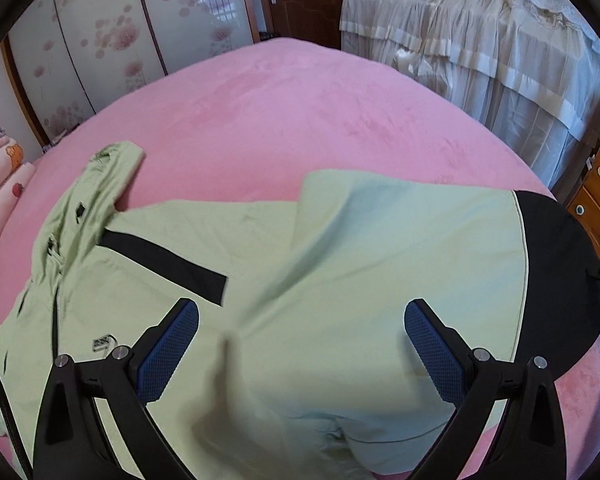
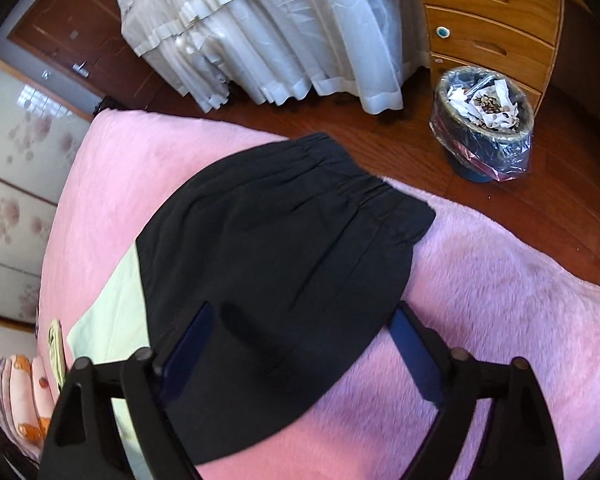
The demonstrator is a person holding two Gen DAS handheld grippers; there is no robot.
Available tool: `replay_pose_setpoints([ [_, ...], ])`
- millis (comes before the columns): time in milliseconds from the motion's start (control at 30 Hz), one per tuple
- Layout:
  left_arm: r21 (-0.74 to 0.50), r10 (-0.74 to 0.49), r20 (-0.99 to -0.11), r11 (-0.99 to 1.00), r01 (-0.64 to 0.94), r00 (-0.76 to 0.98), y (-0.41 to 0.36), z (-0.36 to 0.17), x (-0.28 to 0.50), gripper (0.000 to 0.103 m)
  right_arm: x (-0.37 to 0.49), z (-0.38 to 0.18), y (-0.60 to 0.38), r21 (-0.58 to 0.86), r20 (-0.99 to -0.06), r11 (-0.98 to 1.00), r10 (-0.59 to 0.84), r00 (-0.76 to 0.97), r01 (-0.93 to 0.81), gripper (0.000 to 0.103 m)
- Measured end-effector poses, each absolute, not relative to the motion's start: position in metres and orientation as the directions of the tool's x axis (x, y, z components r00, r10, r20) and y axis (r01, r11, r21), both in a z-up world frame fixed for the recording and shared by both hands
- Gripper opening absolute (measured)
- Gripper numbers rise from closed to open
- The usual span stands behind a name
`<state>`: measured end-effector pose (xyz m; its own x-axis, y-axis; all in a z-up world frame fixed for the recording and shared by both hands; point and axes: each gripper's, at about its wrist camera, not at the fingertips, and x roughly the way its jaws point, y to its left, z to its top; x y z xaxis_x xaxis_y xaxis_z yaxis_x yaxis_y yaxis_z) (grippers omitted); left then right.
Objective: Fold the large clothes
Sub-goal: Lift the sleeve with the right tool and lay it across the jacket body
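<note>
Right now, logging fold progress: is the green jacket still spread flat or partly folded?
Partly folded. One side of the jacket lies doubled over its body, while a sleeve still stretches across the pink bed.

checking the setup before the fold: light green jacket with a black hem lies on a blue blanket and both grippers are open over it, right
Not quite: the blanket is pink, not blue, as the left wrist view shows. The rest holds: the light green jacket with its black hem lies on it, and the left gripper and right gripper are both open over it.
</note>
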<state>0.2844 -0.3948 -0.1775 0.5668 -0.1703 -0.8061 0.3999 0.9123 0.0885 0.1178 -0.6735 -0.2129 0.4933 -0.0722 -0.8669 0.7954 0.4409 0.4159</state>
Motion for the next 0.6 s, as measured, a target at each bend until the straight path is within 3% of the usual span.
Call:
replay_pose_setpoints([
  [33, 0.074, -0.178, -0.812, 0.913, 0.402, 0.555, -0.396, -0.179, 0.285, 0.102, 0.119, -0.214, -0.674, 0.407, -0.868, 0.44, -0.087, 0.489, 0.801, 0.077],
  [67, 0.062, -0.186, -0.815, 0.913, 0.403, 0.549, -0.395, -0.179, 0.284, 0.102, 0.12, -0.215, -0.676, 0.401, -0.868, 0.442, -0.097, 0.487, 0.803, 0.067],
  [100, 0.055, -0.193, -0.815, 0.913, 0.404, 0.546, -0.394, -0.179, 0.284, 0.102, 0.122, -0.214, -0.677, 0.386, -0.87, 0.449, -0.112, 0.48, 0.806, 0.049],
  [133, 0.05, -0.199, -0.813, 0.912, 0.406, 0.547, -0.392, -0.177, 0.281, 0.102, 0.125, -0.213, -0.677, 0.368, -0.874, 0.46, -0.126, 0.469, 0.808, 0.038],
  [167, 0.051, -0.204, -0.807, 0.911, 0.41, 0.554, -0.389, -0.174, 0.277, 0.102, 0.125, -0.212, -0.678, 0.359, -0.873, 0.469, -0.136, 0.468, 0.807, 0.017],
  [200, 0.054, -0.206, -0.802, 0.91, 0.412, 0.561, -0.385, -0.17, 0.274, 0.102, 0.126, -0.208, -0.678, 0.363, -0.866, 0.48, -0.142, 0.479, 0.799, 0.009],
  [400, 0.075, -0.199, -0.755, 0.92, 0.384, 0.625, -0.336, -0.139, 0.255, 0.102, 0.142, -0.129, -0.618, 0.308, -0.739, 0.694, -0.256, 0.623, 0.651, 0.008],
  [600, 0.045, -0.147, -0.734, 0.964, 0.263, 0.663, -0.242, -0.121, 0.244, 0.102, 0.181, -0.071, -0.476, 0.282, -0.637, 0.92, -0.032, 0.771, 0.271, 0.008],
])
